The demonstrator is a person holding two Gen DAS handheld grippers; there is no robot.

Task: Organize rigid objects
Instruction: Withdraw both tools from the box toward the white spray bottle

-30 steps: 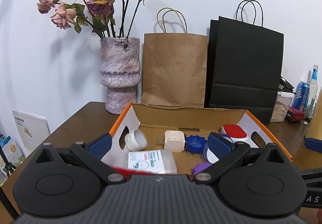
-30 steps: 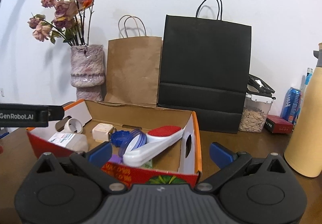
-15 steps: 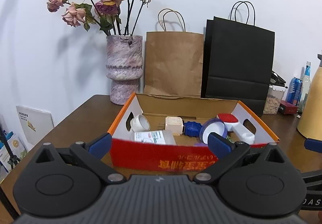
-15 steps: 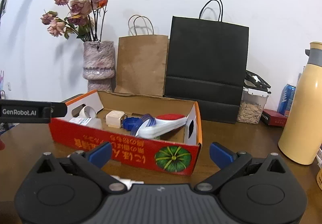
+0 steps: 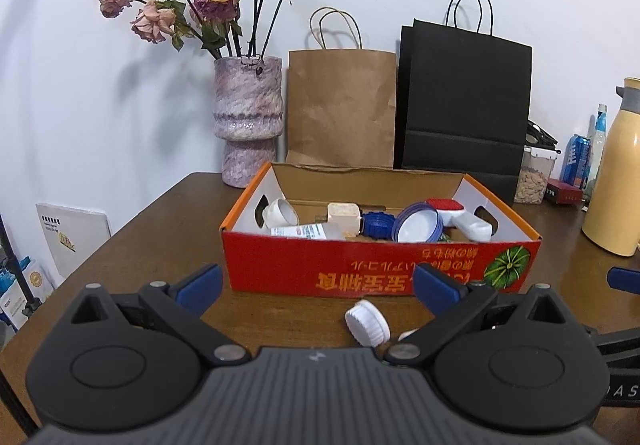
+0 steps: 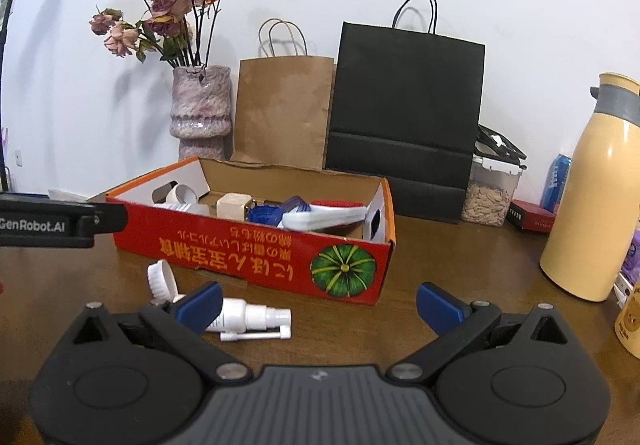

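You're between picks right now. Both grippers are spread wide with nothing in them: the left gripper (image 5: 318, 279) and the right gripper (image 6: 320, 299) each hover over the bench (image 6: 460, 257) just in front of the box (image 6: 256, 251).

The box already has a bunch of stuff in it: a white cup, a beige block, blue lids, a red-topped white thing. What's left out is the white spray bottle (image 6: 250, 321), lying on its side on the bench near the box's front wall, plus its white cap (image 6: 162, 279) just beside it, tipped on edge.

I'd say the bottle's next. It sits right by your right gripper's left finger (image 6: 200, 299), so you need to shift left a bit to get it between the fingers, come down, and close across the body, not the skinny nozzle. The cap's small and ribbed, and might roll if you nudge it.
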